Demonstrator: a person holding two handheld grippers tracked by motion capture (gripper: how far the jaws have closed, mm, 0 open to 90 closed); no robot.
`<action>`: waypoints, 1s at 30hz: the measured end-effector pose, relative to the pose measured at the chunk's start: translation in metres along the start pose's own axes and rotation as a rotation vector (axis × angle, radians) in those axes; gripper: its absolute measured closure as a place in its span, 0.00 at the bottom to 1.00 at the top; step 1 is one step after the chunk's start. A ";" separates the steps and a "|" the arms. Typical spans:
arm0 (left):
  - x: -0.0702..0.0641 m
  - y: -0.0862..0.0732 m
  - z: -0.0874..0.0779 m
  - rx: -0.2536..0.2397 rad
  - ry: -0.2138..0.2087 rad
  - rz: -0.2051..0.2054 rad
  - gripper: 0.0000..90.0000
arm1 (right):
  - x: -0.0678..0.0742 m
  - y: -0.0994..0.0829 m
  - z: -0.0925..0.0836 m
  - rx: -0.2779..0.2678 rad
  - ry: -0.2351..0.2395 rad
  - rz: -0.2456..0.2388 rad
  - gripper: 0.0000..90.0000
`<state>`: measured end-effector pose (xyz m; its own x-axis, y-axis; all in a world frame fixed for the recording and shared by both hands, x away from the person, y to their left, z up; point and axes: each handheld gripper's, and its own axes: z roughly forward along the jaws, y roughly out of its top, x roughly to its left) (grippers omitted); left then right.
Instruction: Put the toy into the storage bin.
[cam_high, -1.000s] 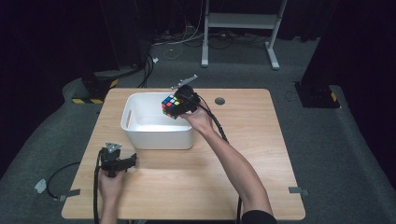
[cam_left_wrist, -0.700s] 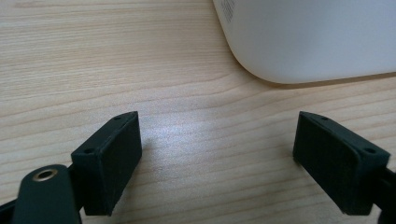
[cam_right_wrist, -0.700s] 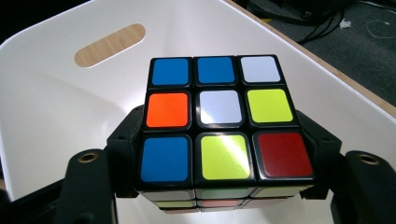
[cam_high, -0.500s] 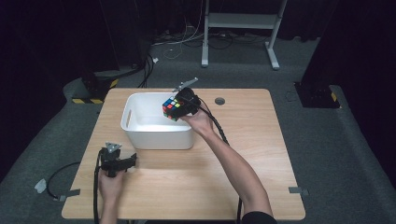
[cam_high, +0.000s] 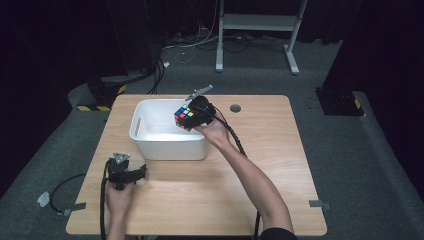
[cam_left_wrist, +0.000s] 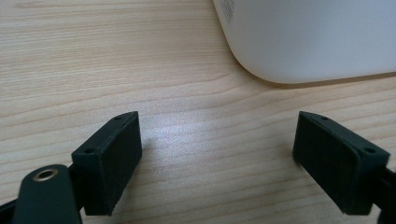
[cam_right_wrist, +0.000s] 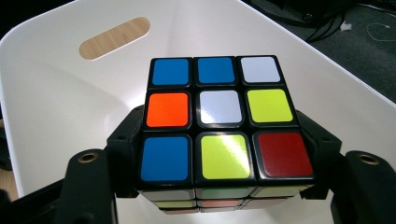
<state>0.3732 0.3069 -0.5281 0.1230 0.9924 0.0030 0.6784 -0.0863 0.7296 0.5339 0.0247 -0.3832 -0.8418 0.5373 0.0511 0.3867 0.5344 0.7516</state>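
Nothing has moved since a second ago: the right gripper (cam_high: 192, 116) still clamps the puzzle cube (cam_right_wrist: 224, 121) above the white tub (cam_high: 150, 145), probably to drop it inside. At seven o'clock from it, the left gripper (cam_left_wrist: 231, 163) rests spread and empty on the table (cam_high: 280, 165), simply waiting.

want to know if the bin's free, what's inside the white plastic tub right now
The white plastic tub shows bare white walls and floor, with nothing resting in it. The scrambled colour puzzle cube, clamped in the right gripper, hangs over it and hides the floor beneath.

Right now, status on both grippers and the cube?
Right gripper shut on puzzle cube, over white bin. Left gripper open, empty, low over table. Nothing obstructing.
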 end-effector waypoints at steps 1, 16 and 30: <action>0.000 0.000 0.000 0.000 0.000 0.000 0.17 | 0.000 0.000 0.000 -0.001 0.002 -0.001 0.37; 0.000 0.000 0.000 0.000 0.000 0.000 0.17 | -0.002 -0.006 -0.006 -0.003 -0.003 0.008 0.37; 0.000 0.000 0.000 0.000 0.000 0.000 0.17 | -0.005 -0.013 -0.013 -0.017 0.002 0.015 0.37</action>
<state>0.3732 0.3069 -0.5281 0.1229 0.9924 0.0031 0.6781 -0.0863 0.7298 0.5284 0.0064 -0.3840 -0.8366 0.5441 0.0638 0.3929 0.5147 0.7621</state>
